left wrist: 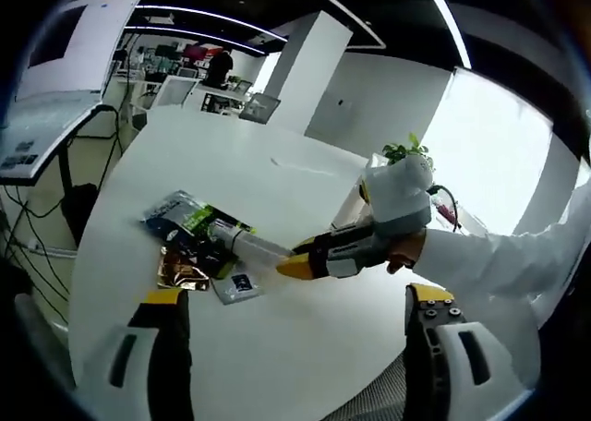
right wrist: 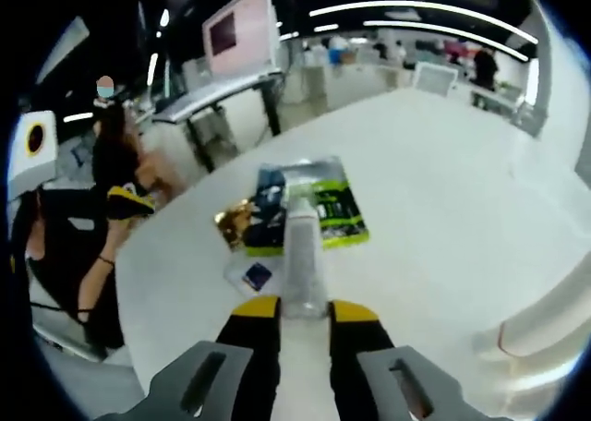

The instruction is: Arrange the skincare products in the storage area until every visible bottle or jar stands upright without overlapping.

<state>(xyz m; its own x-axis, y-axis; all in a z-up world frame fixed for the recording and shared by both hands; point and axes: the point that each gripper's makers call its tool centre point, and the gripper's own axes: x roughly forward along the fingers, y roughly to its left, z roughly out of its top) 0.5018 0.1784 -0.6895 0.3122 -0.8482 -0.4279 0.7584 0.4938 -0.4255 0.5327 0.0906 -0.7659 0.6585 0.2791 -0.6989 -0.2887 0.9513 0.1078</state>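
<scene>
**Ana:** Office all around, screens and desks in the background, and up front a big round white table (left wrist: pixel 277 176) with a small heap of skincare packs on it.

**Ben:** And the right gripper (right wrist: pixel 303 312) is already at work. In the right gripper view its yellow-tipped jaws are pinching the near end of a pale tube (right wrist: pixel 302 255), which runs straight away toward twelve o'clock.

**Ana:** Held low by its end, I'd guess, so the tube can be swung up onto its base. It lies over the green-and-black sachet (right wrist: pixel 334 209), so that overlap needs clearing too.

**Ben:** At ten o'clock from the tube's tip sits a gold foil packet (right wrist: pixel 233 222); at nine from the jaws, a small dark blue piece (right wrist: pixel 258 274).

**Ana:** Left gripper view now: the right gripper comes in from three o'clock, a white sleeve (left wrist: pixel 489 259) behind it, forearm roughly level, reaching toward the centre.

**Ben:** The left gripper (left wrist: pixel 300 333)?

**Ana:** Jaws spread wide, nothing between them, hovering near the table's edge at six o'clock, well apart from the heap. Waiting to steady something, I'd say.
</scene>
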